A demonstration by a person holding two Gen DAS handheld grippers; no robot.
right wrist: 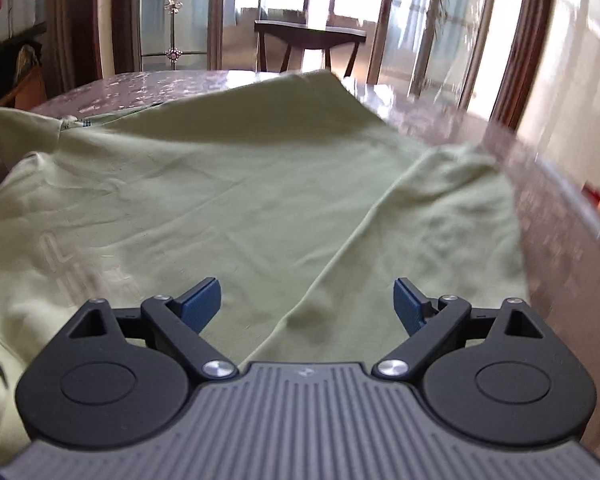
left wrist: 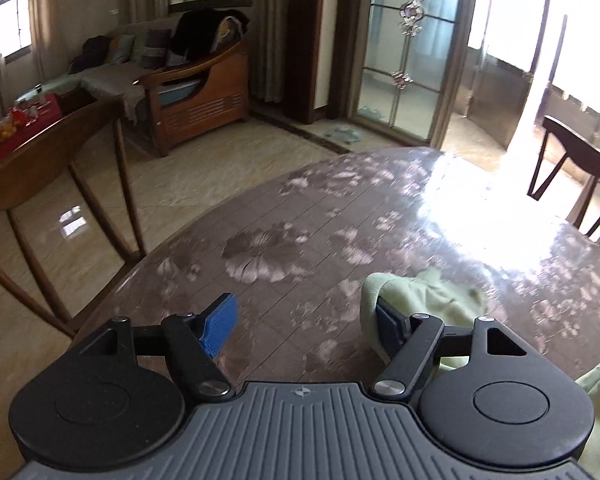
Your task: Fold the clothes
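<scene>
Close under our right gripper (right wrist: pixel 307 304), whose blue pads (right wrist: pixel 202 304) stand wide apart with nothing between them, a pale green shirt (right wrist: pixel 236 184) lies spread over the table (right wrist: pixel 560 216), one flap folded across its right side. Faint lettering shows on the cloth at the left. Our left gripper (left wrist: pixel 304 326) is spread wide too; its left pad (left wrist: pixel 219 330) hangs over the bare flowered tabletop (left wrist: pixel 284 232), while a bunched edge of the shirt (left wrist: pixel 420 300) is draped over the right finger, touching it, though nothing is pinched between the two. Past the cloth the tabletop shines with glare. At the table's left edge we see a wooden chair (left wrist: pixel 56 184), and at the far side a dark chair (right wrist: pixel 310 40). Farther off stand a wooden sofa (left wrist: pixel 192 92) piled with cushions and glass doors (left wrist: pixel 408 60).
</scene>
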